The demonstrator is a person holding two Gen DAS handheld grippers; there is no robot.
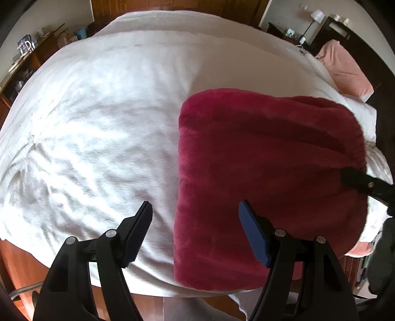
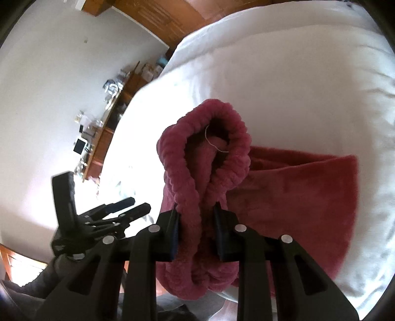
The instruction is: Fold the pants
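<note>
The right claw [image 2: 196, 229] is clamped on the gathered, ribbed waistband [image 2: 217, 123] of the dark red fleece pants [image 2: 296, 197]; its blue pads press the bunched band from both sides, and the band loops up in front of the camera with a pale loose thread [image 2: 214, 143] hanging in the opening; in the left wrist view the same claw [image 1: 355, 177] shows only as a black finger meeting the right edge of the pants, at the elastic rim. The left claw [image 1: 195, 232] stands wide apart and holds nothing; its left pad is over the white bedcover, its right pad [image 1: 251, 232] over the near left part of the pants; whether that pad touches the cloth cannot be told. In the right wrist view the left claw [image 2: 103, 210] appears low at the left, blurred, beside the pants and over the bed's edge.

The pants lie folded into a thick, roughly square block [image 1: 259, 177] on the white bed [image 1: 98, 123], near its front edge and toward its right side; the cover around them is creased. A pink pillow [image 1: 343, 71] sits at the far right corner of the bed; beyond it a lamp [image 1: 314, 18] stands on dark furniture; a cluttered wooden shelf [image 2: 108, 128] runs along the wall past the bed's left side; wood floor [image 1: 14, 266] shows below the bed's edge.
</note>
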